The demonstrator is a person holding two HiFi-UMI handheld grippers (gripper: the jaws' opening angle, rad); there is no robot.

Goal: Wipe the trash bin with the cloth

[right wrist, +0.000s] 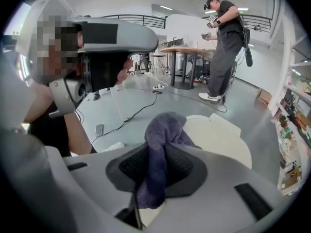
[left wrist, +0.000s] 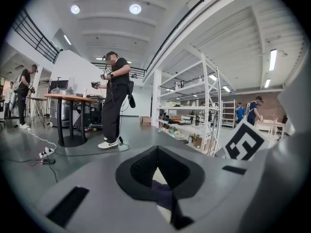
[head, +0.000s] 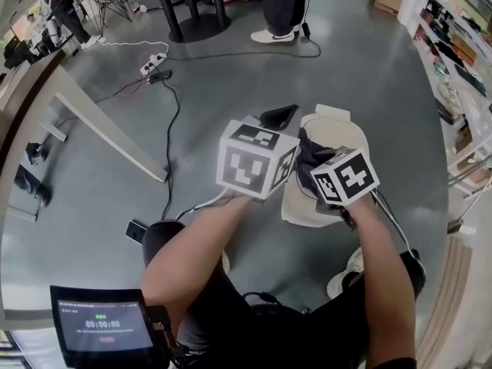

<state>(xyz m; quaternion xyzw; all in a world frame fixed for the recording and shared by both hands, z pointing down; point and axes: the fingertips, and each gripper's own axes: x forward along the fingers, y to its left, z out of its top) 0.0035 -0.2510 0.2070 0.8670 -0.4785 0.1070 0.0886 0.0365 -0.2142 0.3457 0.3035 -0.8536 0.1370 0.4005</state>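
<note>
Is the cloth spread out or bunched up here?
Bunched: the purple cloth is pinched in a fold in the right gripper, above the bin.

Grey floor [head: 231, 83], white shelving [left wrist: 203, 87].

A dark cloth [head: 307, 147] hangs at the right tool [head: 317, 161] above the cream trash bin [head: 344, 133].
</note>
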